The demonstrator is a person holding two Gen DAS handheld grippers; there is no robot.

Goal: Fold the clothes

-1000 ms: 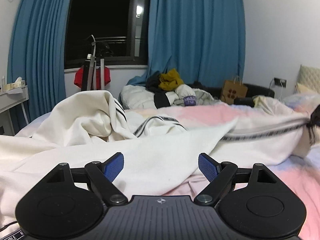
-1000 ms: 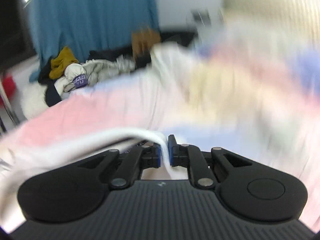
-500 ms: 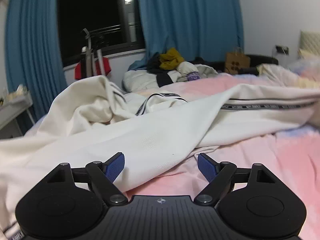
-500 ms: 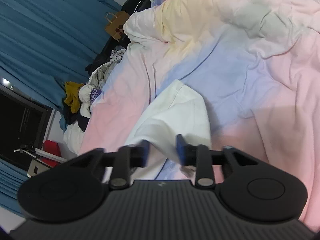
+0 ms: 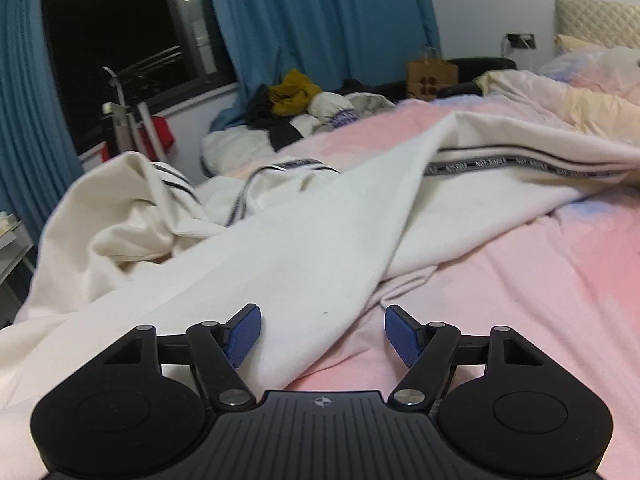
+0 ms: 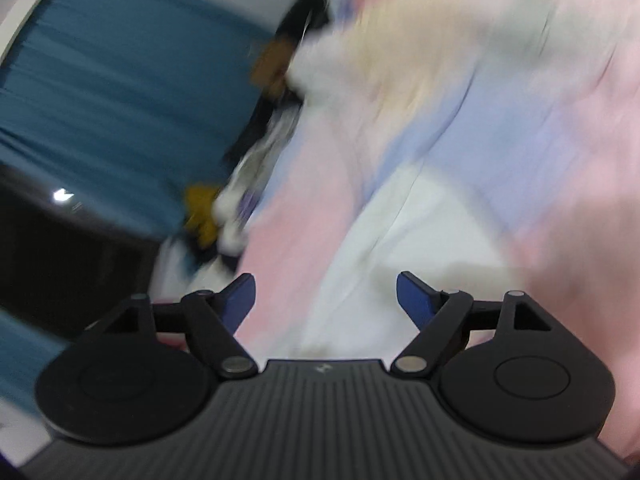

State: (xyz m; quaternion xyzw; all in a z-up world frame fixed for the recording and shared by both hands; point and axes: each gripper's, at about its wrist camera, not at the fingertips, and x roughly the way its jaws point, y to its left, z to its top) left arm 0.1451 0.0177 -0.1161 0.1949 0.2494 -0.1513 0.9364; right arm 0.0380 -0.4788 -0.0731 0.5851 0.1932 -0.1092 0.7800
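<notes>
A cream-white garment with a dark lettered stripe lies spread and partly bunched across the pink bed. My left gripper stands open just above its near edge, nothing between the blue pads. In the blurred right wrist view, my right gripper is open over one white end of the garment, which rests flat on the pastel bedding.
A heap of other clothes with a mustard item sits at the bed's far end. A brown paper bag, blue curtains, a dark window and a red-draped rack stand behind. Rumpled duvet lies at right.
My right gripper, shut on the white garment's end a second ago, has opened wide and let it drop onto the bed. The left view has swung slightly; the garment now lies flatter.
</notes>
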